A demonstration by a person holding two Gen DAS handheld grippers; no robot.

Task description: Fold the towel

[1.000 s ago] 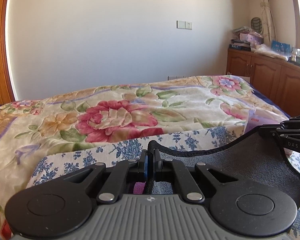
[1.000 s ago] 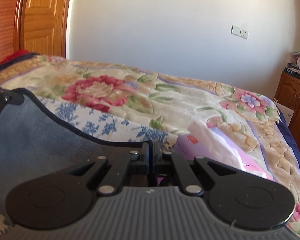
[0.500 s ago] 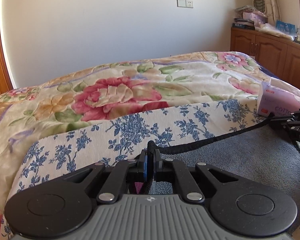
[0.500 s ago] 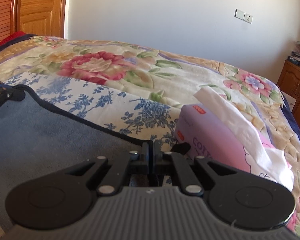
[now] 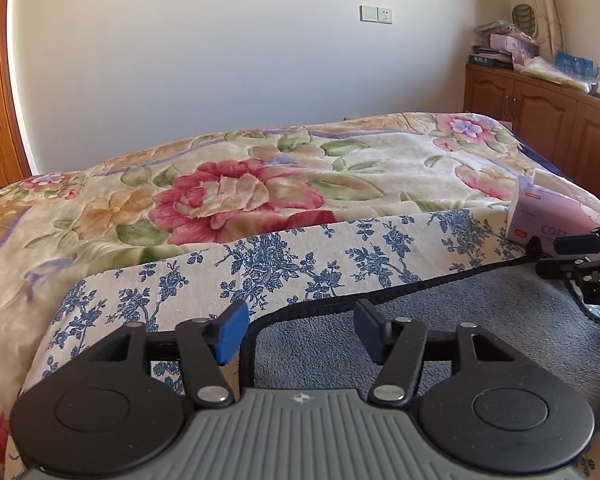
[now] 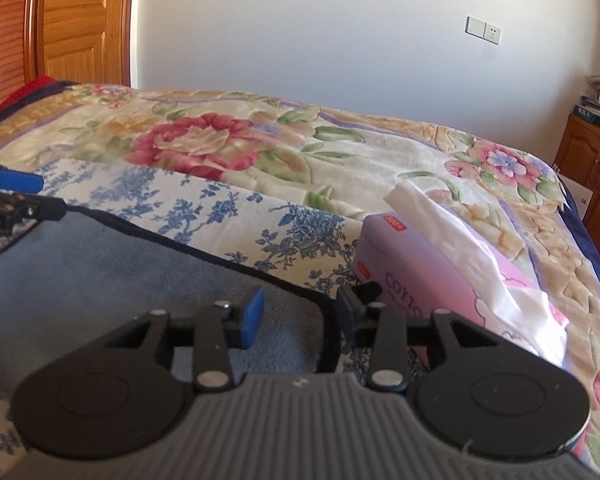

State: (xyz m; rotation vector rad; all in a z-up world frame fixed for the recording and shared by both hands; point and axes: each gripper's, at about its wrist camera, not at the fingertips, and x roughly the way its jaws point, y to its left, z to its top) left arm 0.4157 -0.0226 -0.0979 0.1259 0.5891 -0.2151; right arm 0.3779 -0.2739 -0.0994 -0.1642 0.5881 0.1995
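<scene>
My left tool [image 5: 298, 330] is released, jaws spread over the towel's [image 5: 440, 332] dark hem at its near-left corner. My right tool [image 6: 298, 318] is likewise released over the other corner. The grey towel lies flat on a blue-flowered cloth [image 5: 300, 256] on the bed [image 5: 240, 184]. At 1 o'clock from the right tool, a tissue box [image 6: 432, 280] sits just beside the towel's edge. A cabinet [image 5: 540, 120] stands far at 2 o'clock.

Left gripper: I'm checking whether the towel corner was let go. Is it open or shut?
Open. The left gripper has its blue pads spread apart, with the grey towel lying flat between them, unpinched.
</scene>
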